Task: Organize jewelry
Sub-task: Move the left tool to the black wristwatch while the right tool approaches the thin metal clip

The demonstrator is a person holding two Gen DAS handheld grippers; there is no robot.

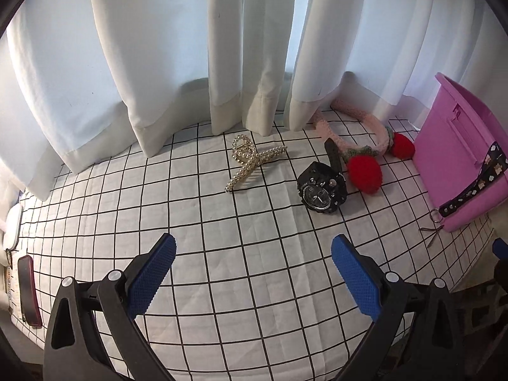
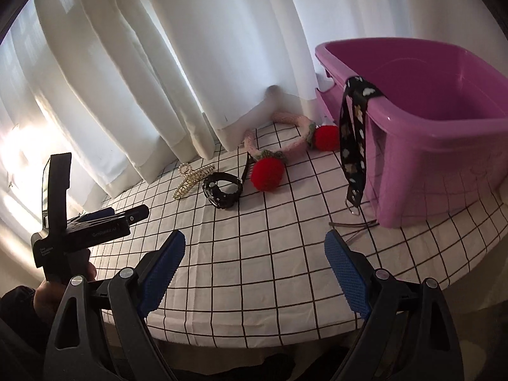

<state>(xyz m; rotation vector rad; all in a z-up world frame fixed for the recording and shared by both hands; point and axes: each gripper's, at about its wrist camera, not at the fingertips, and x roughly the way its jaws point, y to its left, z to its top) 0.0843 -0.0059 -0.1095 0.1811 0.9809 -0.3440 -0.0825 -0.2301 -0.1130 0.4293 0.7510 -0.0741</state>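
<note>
Both tools hang released over the checked cloth, nothing between the pads. Ahead of the left gripper [image 1: 253, 273] lies the watch [image 1: 321, 191]; beyond the right gripper [image 2: 255, 270], the purple bin [image 2: 444, 146]. Straddle the watch case squarely before clenching.

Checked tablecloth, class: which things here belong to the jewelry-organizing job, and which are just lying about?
Belong:
pearl hair claw
black watch
pink headband with red pompoms
patterned strap
purple bin

Lying about:
white curtain
phone at the table edge
</note>
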